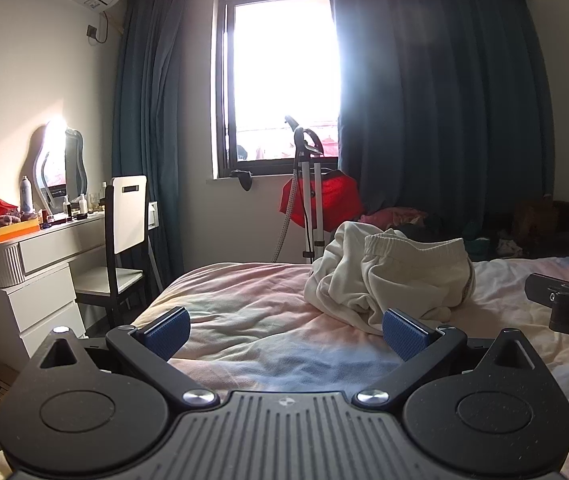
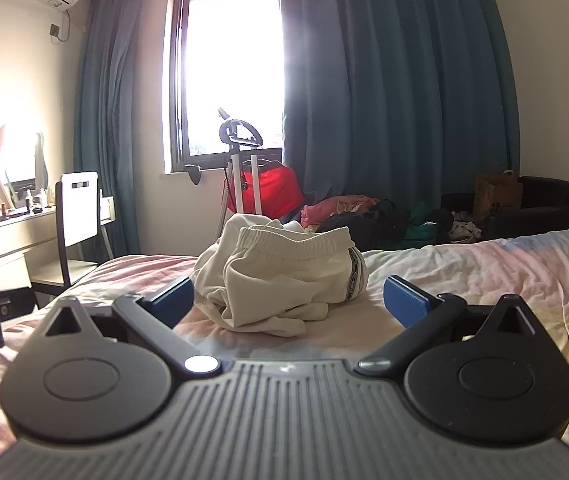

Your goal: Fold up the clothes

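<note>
A crumpled heap of cream clothes (image 1: pixel 396 276) with an elastic waistband on top lies on the bed (image 1: pixel 252 312). In the left wrist view it sits ahead and to the right of my left gripper (image 1: pixel 286 330), whose blue pads stand wide apart with only the bedsheet between them. In the right wrist view the cream clothes (image 2: pixel 280 276) lie straight ahead, just beyond my right gripper (image 2: pixel 290 300), which is open too and touches nothing. The other gripper's black body (image 1: pixel 564 304) shows at the right edge of the left wrist view.
A white dressing table (image 1: pixel 28 264) with bottles and a mirror, and a chair (image 1: pixel 124 240), stand left of the bed. A garment steamer (image 1: pixel 308 200) with a red item stands under the window. More clothes (image 2: pixel 364 212) and a dark armchair (image 2: pixel 540 204) lie by the curtains.
</note>
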A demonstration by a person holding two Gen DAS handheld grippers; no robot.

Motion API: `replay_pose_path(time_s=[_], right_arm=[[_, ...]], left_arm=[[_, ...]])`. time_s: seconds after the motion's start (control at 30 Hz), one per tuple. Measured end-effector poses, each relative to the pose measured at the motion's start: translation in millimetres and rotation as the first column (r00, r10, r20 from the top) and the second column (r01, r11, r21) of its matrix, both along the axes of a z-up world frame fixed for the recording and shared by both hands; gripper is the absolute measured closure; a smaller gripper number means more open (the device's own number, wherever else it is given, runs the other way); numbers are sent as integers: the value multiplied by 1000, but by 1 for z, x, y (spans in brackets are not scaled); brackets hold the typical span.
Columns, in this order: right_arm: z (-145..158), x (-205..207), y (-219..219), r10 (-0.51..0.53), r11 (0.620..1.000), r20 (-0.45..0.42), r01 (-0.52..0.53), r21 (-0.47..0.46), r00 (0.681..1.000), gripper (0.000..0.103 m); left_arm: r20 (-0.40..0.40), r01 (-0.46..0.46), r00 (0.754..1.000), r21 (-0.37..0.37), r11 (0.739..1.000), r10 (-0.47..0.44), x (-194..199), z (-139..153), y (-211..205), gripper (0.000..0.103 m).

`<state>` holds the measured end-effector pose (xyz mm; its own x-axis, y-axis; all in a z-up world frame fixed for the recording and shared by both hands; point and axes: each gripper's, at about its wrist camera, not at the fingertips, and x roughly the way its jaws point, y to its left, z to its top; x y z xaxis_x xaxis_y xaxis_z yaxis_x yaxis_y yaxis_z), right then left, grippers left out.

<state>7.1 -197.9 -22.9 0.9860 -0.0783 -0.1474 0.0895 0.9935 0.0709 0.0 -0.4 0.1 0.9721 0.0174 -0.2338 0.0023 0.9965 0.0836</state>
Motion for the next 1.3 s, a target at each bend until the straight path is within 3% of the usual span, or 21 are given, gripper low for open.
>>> replay_pose_path(time_s=[0.2,1.3], right_arm=[[0,1,-1,-4,1000,-1,4,-2,1000,0],[-1,2,1,-28,1000,2,28,-8,1000,0]], left_arm=[[40,22,999,-14,1000,-22,-11,0,0,0],[-2,27,1000,-10,1000,-27,-2,-3,-3,0]])
